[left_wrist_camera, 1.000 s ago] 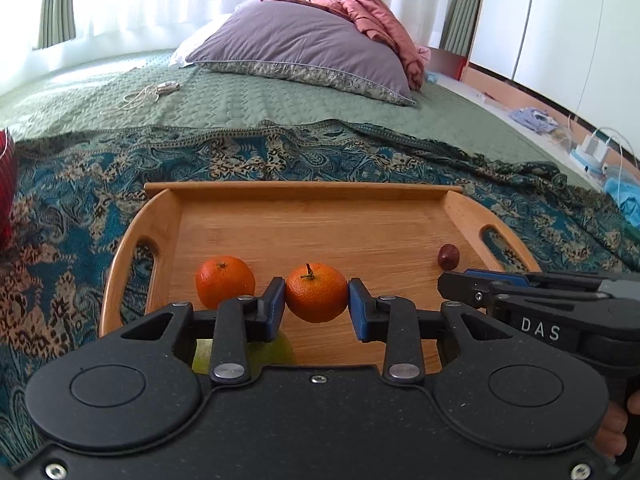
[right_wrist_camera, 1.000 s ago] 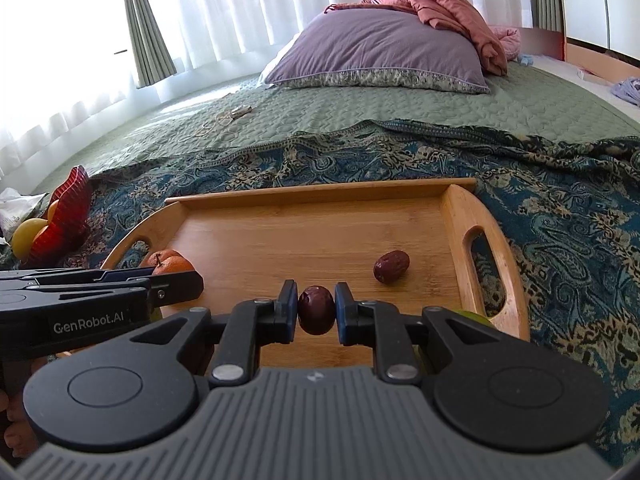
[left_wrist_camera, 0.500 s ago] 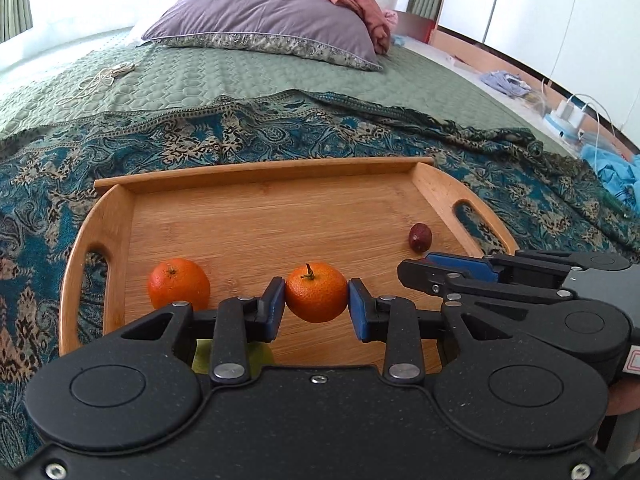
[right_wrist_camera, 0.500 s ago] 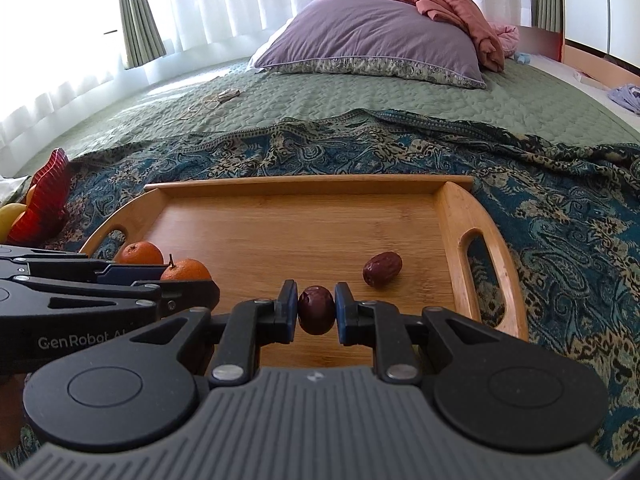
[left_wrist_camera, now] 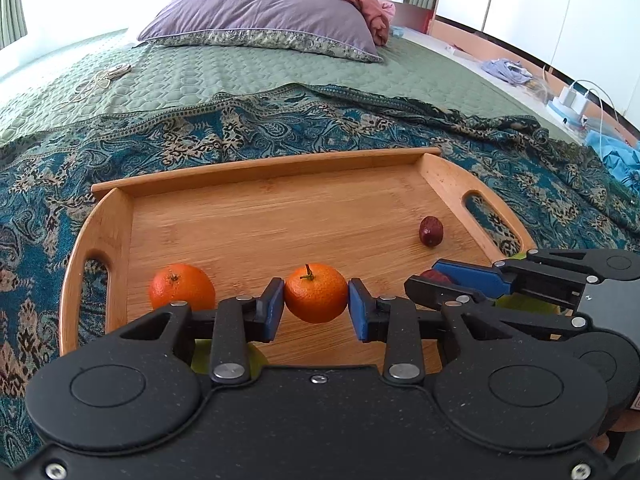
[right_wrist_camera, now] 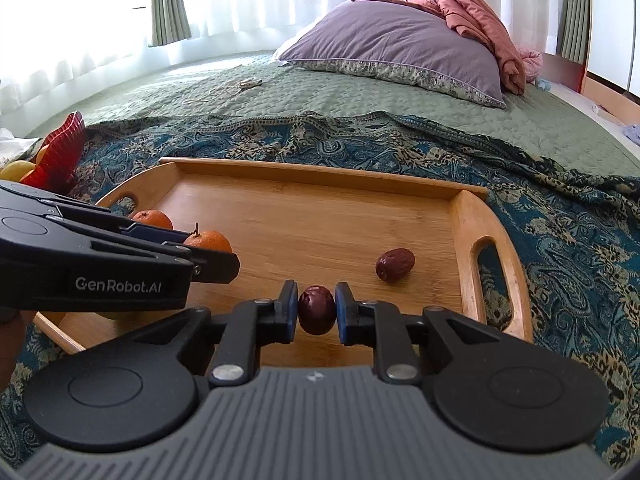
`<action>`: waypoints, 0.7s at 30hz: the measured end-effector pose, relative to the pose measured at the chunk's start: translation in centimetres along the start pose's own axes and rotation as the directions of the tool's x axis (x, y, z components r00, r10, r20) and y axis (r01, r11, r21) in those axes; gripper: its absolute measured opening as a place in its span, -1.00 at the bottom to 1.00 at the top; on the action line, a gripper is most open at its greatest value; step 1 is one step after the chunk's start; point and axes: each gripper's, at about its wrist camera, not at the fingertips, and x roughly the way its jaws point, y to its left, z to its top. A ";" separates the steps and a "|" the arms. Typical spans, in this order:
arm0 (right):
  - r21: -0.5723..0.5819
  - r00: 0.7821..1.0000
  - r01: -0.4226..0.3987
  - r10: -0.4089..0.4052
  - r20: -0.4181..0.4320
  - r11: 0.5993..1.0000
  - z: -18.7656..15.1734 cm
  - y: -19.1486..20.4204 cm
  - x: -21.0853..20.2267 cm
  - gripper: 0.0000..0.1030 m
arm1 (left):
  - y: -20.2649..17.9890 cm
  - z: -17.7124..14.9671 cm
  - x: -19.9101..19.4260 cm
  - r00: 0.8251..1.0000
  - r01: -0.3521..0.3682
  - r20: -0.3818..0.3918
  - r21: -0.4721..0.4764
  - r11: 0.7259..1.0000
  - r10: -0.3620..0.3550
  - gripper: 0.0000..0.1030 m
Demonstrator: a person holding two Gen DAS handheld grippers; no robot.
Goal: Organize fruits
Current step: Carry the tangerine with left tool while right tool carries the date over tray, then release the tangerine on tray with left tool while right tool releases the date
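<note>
Fruits held over the wooden tray, one in each pair of tongs

Round orange mandarin with a green stem [left_wrist_camera: 315, 298] sat clenched between the blue pads of the left tongs [left_wrist_camera: 316, 304], and a dark red wrinkled jujube [right_wrist_camera: 317, 309] was pinched in the right tongs [right_wrist_camera: 317, 312]. Over the last second the left tongs had drifted sideways along the rimmed bamboo tray [left_wrist_camera: 280, 168], so the loose second mandarin [left_wrist_camera: 182, 287] now lay just left of them, while the loose jujube [right_wrist_camera: 394, 264] lay ahead-right of the right tongs. Both fruits looked ready to be set beside their kind.
</note>
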 end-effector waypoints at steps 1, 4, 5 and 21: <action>-0.004 1.000 0.001 -0.001 0.001 1.000 0.0 0.1 0.0 -0.51 | 0.1 0.0 0.0 1.000 0.000 0.001 -0.002 1.000 0.000 -0.38; -0.001 1.000 -0.004 0.004 0.003 1.000 -0.1 0.1 0.0 -0.46 | 0.2 -0.1 0.1 1.000 -0.002 0.007 -0.010 1.000 0.002 -0.37; -0.002 1.000 -0.006 0.006 0.003 1.000 -0.1 0.1 0.0 -0.43 | 0.3 -0.1 0.1 1.000 -0.002 0.010 -0.015 1.000 0.002 -0.37; 0.001 0.998 -0.014 0.014 0.054 1.000 -0.7 0.0 -2.1 0.03 | 0.5 -1.5 -3.1 0.996 -0.014 0.085 -0.040 0.999 0.017 0.08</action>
